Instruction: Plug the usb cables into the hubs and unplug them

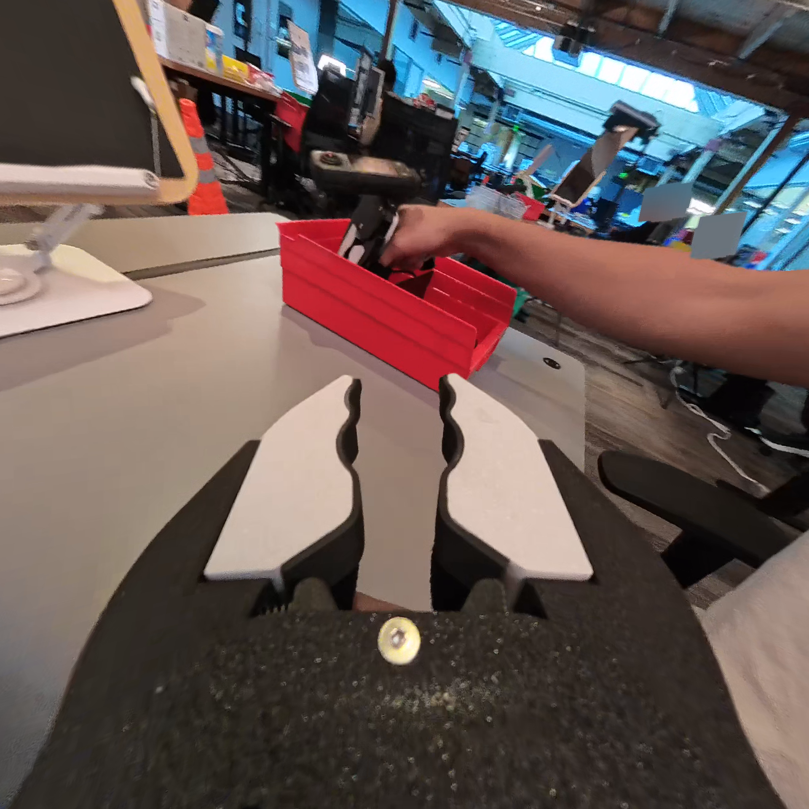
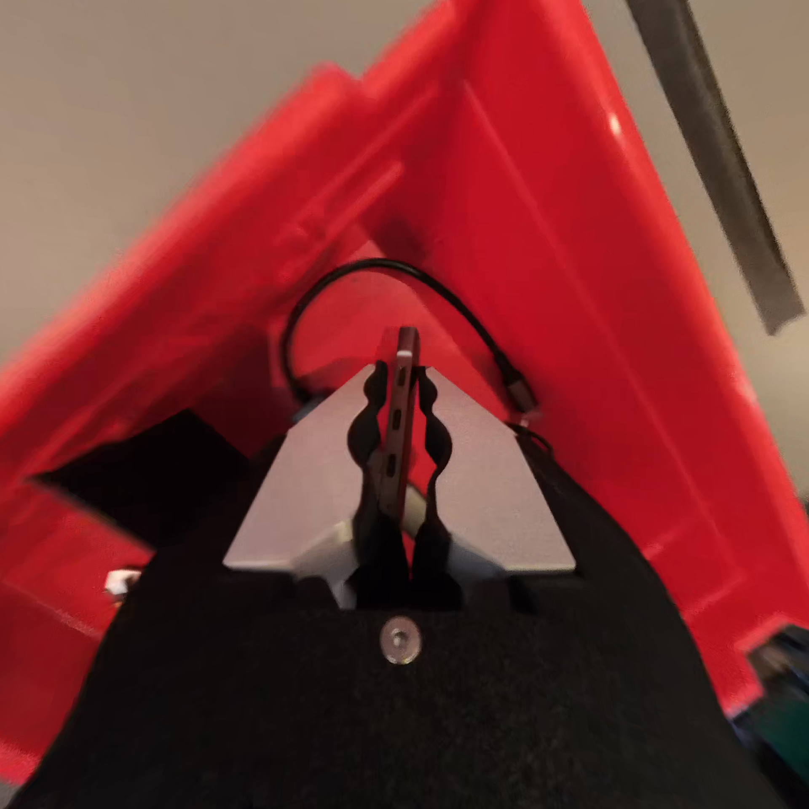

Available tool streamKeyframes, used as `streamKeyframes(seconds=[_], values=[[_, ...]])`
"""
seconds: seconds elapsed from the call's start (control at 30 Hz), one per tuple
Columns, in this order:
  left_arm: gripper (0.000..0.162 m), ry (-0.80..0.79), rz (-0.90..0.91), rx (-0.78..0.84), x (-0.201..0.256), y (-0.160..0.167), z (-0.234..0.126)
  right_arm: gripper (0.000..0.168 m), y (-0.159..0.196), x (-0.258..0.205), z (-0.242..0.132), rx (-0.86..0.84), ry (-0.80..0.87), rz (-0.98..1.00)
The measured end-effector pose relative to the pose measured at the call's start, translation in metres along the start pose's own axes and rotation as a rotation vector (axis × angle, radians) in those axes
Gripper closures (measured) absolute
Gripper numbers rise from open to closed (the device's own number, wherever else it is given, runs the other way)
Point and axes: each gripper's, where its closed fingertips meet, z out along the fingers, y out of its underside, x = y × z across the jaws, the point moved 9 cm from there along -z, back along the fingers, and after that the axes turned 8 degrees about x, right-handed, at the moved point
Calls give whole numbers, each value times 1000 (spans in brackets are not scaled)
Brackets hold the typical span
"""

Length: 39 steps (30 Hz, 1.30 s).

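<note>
Left tongs (image 1: 399,385) empty, jaws moderately apart, hovering low over grey counter (image 1: 131,437), just short of red plastic bin (image 1: 376,306). Right tongs (image 2: 402,372), gripped by person's hand (image 1: 420,238), reach down inside same bin (image 2: 547,219). Jaws narrow, clamped on thin flat dark-red metallic device with slot ports (image 2: 399,420), held edge-on. Black short cable (image 2: 372,267) loops behind it inside bin. White monitor stand (image 1: 65,289) at far left of counter.
</note>
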Motion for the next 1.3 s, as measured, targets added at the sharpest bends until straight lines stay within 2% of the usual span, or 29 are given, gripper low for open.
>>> streamKeyframes(seconds=[0.1, 0.17, 0.23, 0.33, 0.4, 0.47, 0.57, 0.63, 0.7, 0.73, 0.83, 0.9, 1.3], values=[[127, -157, 78, 8, 17, -9, -38, 143, -7, -13, -30, 225, -130, 172], [127, -303, 111, 11, 21, -11, -65, 137, -6, -16, -65, 380, -110, 258], [127, -493, 142, -14, 20, -9, -93, 133, 0, -27, -109, 547, -32, 308], [130, -770, 227, -80, 12, 4, -135, 131, 19, -71, -168, 804, 95, 338], [135, -904, 212, -128, 6, 20, -159, 130, 40, -110, -186, 922, 185, 344], [140, -965, 120, -87, 5, 35, -176, 127, 66, -145, -187, 1005, 313, 400], [136, -1025, 108, -109, -1, 51, -188, 126, 112, -186, -166, 1018, 487, 502], [133, -1071, 147, -159, -5, 53, -194, 126, 142, -209, -147, 1014, 512, 594], [129, -1090, 177, -142, -7, 51, -198, 136, 162, -219, -137, 1011, 527, 655], [129, -1093, 183, -129, -8, 50, -199, 135, 165, -218, -138, 1003, 504, 637], [129, -1113, 166, -104, -13, 49, -199, 134, 180, -205, -134, 929, 608, 610], [127, -1124, 130, -121, -17, 50, -199, 134, 185, -200, -128, 906, 584, 650], [127, -1071, 116, -97, -24, 50, -195, 135, 175, -203, -121, 893, 511, 637]])
